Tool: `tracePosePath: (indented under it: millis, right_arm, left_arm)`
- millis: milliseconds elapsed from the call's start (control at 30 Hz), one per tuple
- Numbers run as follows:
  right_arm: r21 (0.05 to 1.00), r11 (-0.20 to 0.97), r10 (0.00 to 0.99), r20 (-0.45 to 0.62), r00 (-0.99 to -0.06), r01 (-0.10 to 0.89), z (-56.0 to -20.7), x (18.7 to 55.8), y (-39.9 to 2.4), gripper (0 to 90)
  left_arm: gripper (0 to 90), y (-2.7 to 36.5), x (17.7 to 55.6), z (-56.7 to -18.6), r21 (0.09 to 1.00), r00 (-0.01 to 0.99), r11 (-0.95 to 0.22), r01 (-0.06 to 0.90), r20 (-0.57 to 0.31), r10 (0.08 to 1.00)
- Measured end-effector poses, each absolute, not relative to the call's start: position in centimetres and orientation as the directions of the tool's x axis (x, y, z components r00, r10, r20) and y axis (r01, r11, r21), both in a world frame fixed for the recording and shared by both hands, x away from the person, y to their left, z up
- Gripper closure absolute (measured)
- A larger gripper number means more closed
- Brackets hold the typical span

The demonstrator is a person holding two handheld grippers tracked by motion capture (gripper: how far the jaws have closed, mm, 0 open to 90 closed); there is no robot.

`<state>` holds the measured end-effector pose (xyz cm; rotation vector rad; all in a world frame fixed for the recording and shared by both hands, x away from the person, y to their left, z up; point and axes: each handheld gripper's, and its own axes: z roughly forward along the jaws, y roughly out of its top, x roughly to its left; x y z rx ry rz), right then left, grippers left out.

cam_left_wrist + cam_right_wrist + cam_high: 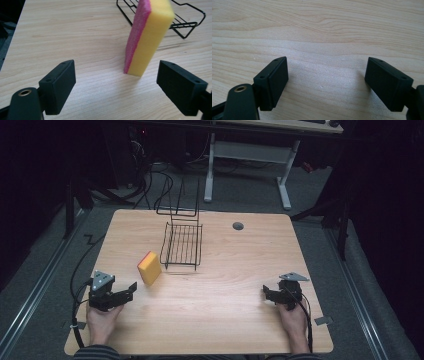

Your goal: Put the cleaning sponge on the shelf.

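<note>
Nearest, at seven o'clock on the wooden table (225, 320): left gripper (131, 289), jaws wide, gripping nothing, aimed toward two o'clock. At five o'clock: right gripper (265, 293), jaws equally wide over bare wood, nothing between them. Just beyond the left gripper, near but apart from it: sponge (149, 268), standing on a narrow edge, leaning a little, yellow foam with a pink scouring face. Farther, toward twelve o'clock of the sponge: black wire rack (183, 245), just beside it. Beyond, near the far edge at one o'clock: grey grommet (238, 226).

Overhead forward-down view; jaw cameras close above shared table (225, 290)
</note>
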<state>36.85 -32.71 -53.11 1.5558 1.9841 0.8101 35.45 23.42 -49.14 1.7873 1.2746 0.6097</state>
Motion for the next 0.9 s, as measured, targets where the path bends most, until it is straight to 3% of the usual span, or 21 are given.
tracePosePath:
  millis: [333,900]
  right_arm:
    - [0.709,0.175,0.973,-0.017,-0.232,0.683,-53.1,36.9,-32.7,19.0]
    - [0.711,0.174,0.973,-0.017,-0.232,0.681,-53.1,36.9,-32.7,19.0]
  left_arm:
    - [15.3,21.9,34.6,-48.9,0.846,0.402,-0.164,0.508,-0.064,0.913]
    - [14.6,19.5,36.3,-48.7,0.833,0.448,-0.202,0.516,-0.061,0.892]
